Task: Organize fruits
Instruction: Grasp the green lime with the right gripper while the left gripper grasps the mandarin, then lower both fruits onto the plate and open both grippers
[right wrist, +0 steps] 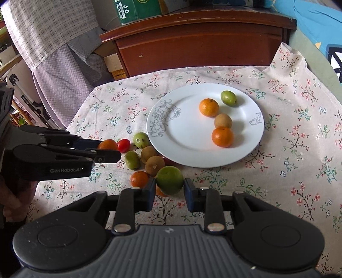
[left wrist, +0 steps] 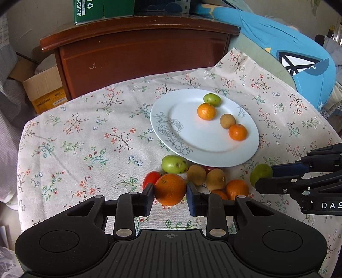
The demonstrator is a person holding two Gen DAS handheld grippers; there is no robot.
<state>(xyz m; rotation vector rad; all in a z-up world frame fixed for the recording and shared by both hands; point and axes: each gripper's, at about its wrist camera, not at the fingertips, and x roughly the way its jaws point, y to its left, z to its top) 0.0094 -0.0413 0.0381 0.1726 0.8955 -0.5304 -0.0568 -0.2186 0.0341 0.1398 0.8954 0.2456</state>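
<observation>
Gripping an orange (left wrist: 170, 189) between its two pads, the left gripper (left wrist: 170, 195) sits closed on the fruit at the near edge of the loose pile. Just left of its left finger lies a cherry tomato (left wrist: 150, 178). Ahead of the fingertips rest a green fruit (left wrist: 174, 164) and two brown fruits (left wrist: 196, 174), and beyond them stands the white plate (left wrist: 168, 128), already carrying two oranges, a green fruit and a brown one toward its right side.

To the right, the right gripper (right wrist: 169, 186) is clamped on a second green fruit (right wrist: 170, 179), with a small orange (right wrist: 139, 179) just off its left finger and the plate ahead and slightly right of its tips.

By my reading, the step in hand is the pick: both tools have a fruit secured, and neither has reached the plate. The next move seems to call for lifting each fruit clear of its neighbours, carrying it forward over the rim, and letting go on a bare part of the plate so nothing rolls into the fruit already there.

Readable writing: "GenRobot.AI" on the left tool's body as seen from the right wrist, "DAS" on the right tool as seen from the left wrist, and "0311-781" on the green carton (left wrist: 102, 9) on the wooden cabinet (left wrist: 139, 57) far ahead.
</observation>
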